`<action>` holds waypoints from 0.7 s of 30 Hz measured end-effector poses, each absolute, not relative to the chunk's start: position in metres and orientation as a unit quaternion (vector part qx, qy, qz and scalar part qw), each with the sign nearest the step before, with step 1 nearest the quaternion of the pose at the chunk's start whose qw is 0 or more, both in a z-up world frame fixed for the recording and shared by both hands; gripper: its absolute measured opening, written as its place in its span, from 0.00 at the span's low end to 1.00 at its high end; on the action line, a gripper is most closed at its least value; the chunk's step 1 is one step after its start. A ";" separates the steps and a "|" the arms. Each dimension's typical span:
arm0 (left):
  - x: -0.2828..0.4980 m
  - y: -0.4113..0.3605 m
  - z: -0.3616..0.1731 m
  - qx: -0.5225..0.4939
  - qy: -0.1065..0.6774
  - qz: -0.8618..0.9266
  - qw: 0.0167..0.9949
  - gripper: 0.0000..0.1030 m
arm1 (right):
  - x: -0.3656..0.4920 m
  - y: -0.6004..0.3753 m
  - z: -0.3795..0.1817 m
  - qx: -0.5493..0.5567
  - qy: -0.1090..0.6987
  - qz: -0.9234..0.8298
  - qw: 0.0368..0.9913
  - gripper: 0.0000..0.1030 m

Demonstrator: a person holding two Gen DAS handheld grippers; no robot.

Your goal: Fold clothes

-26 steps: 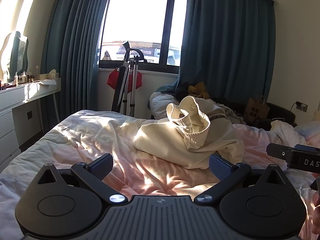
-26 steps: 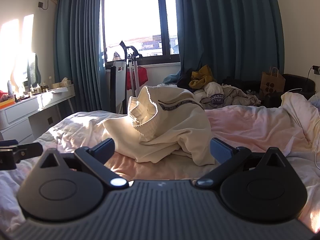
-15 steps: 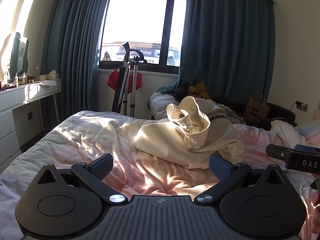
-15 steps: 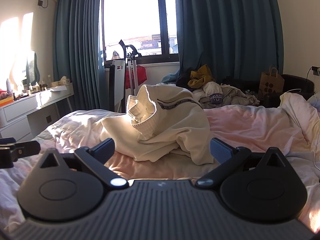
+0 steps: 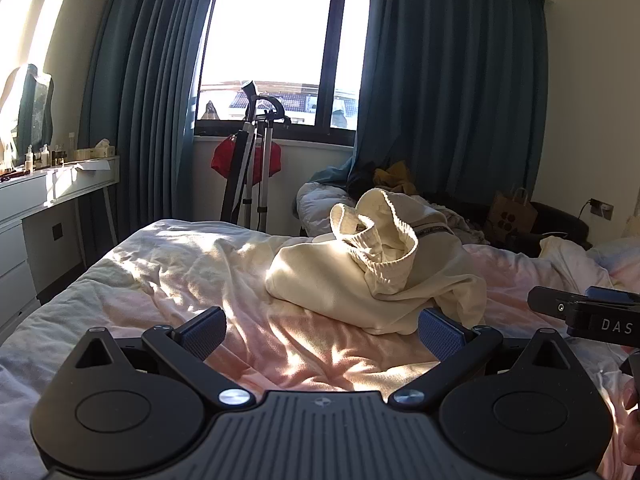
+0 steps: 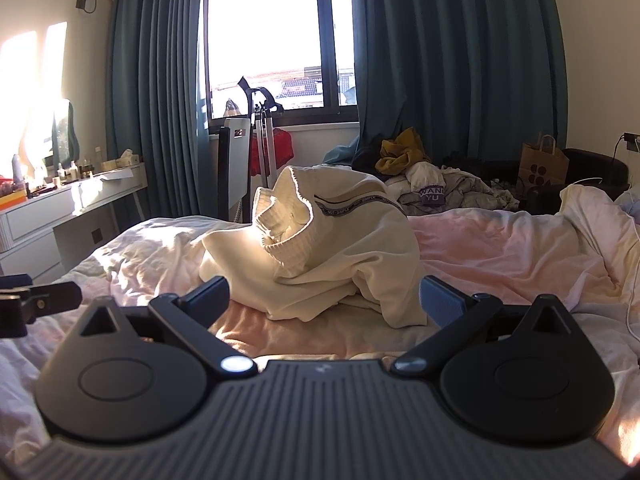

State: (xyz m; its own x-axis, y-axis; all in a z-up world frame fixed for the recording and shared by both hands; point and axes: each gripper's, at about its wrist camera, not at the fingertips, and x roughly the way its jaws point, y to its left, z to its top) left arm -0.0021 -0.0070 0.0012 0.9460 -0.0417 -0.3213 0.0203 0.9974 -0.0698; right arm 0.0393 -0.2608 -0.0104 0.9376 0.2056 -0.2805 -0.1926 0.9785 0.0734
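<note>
Cream sweatshirt (image 5: 372, 280) sits crumpled mid-bed, ribbed hem up, just past my left gripper (image 5: 322, 330) and right gripper (image 6: 324, 300). I've got both sets of jaws spread wide with nothing between them, hovering over the pink duvet (image 5: 320, 364) near the bed's near edge. Beyond the far edge: clothes pile (image 6: 436, 184), paper bag (image 6: 544, 164), blue curtains (image 5: 452, 92).

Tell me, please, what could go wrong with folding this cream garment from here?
The cream garment lies bunched, so a pinch may catch several layers at once. Both the left hand-held gripper and the right hand-held gripper are open above the rumpled bedsheet, which could get grabbed along with it.
</note>
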 end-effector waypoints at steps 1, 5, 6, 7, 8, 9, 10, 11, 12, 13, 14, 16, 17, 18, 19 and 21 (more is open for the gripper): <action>-0.003 -0.008 0.001 -0.030 0.162 -0.017 0.986 1.00 | 0.039 -0.260 -0.010 0.022 0.145 0.102 0.984 1.00; -0.003 -0.010 0.001 -0.024 0.162 -0.019 0.986 1.00 | 0.039 -0.260 -0.010 0.020 0.146 0.103 0.984 1.00; -0.003 -0.011 0.001 -0.024 0.163 -0.019 0.986 1.00 | 0.040 -0.259 -0.010 0.019 0.146 0.103 0.984 1.00; -0.003 -0.011 0.001 -0.024 0.164 -0.020 0.986 1.00 | 0.040 -0.259 -0.010 0.020 0.146 0.103 0.984 1.00; -0.003 -0.011 0.001 -0.024 0.164 -0.019 0.986 1.00 | 0.040 -0.259 -0.009 0.020 0.146 0.103 0.984 1.00; -0.003 -0.011 0.001 -0.024 0.163 -0.019 0.986 1.00 | 0.040 -0.259 -0.009 0.021 0.146 0.103 0.984 1.00; -0.003 -0.011 0.001 -0.024 0.163 -0.018 0.986 1.00 | 0.040 -0.259 -0.009 0.021 0.146 0.103 0.984 1.00; -0.003 -0.011 0.001 -0.024 0.163 -0.017 0.986 1.00 | 0.040 -0.259 -0.010 0.021 0.147 0.103 0.984 1.00; -0.003 -0.011 0.001 -0.024 0.162 -0.017 0.986 1.00 | 0.040 -0.259 -0.010 0.021 0.147 0.102 0.984 1.00; -0.003 -0.011 0.002 -0.024 0.162 -0.016 0.986 1.00 | 0.040 -0.259 -0.010 0.021 0.147 0.102 0.984 1.00; -0.003 -0.011 0.002 -0.026 0.162 -0.016 0.986 1.00 | 0.040 -0.259 -0.010 0.021 0.147 0.102 0.984 1.00; -0.002 -0.010 0.001 -0.032 0.162 -0.015 0.986 1.00 | 0.041 -0.259 -0.010 0.022 0.147 0.102 0.984 1.00; -0.002 -0.009 0.001 -0.033 0.162 -0.015 0.986 1.00 | 0.041 -0.259 -0.010 0.023 0.147 0.102 0.984 1.00; -0.002 -0.009 0.001 -0.033 0.162 -0.014 0.986 1.00 | 0.041 -0.259 -0.010 0.023 0.147 0.102 0.984 1.00; -0.002 -0.009 0.001 -0.032 0.161 -0.013 0.986 1.00 | 0.040 -0.260 -0.010 0.023 0.147 0.102 0.984 1.00; -0.002 -0.008 0.000 -0.033 0.162 -0.016 0.986 0.99 | 0.040 -0.260 -0.011 0.023 0.147 0.101 0.984 1.00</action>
State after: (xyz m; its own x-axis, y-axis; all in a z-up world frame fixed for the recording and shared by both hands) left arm -0.0019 -0.0084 0.0002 0.9469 -0.0430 -0.3187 0.0219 0.9973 -0.0695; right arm 0.0404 -0.2598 -0.0106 0.9364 0.2061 -0.2841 -0.1923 0.9784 0.0759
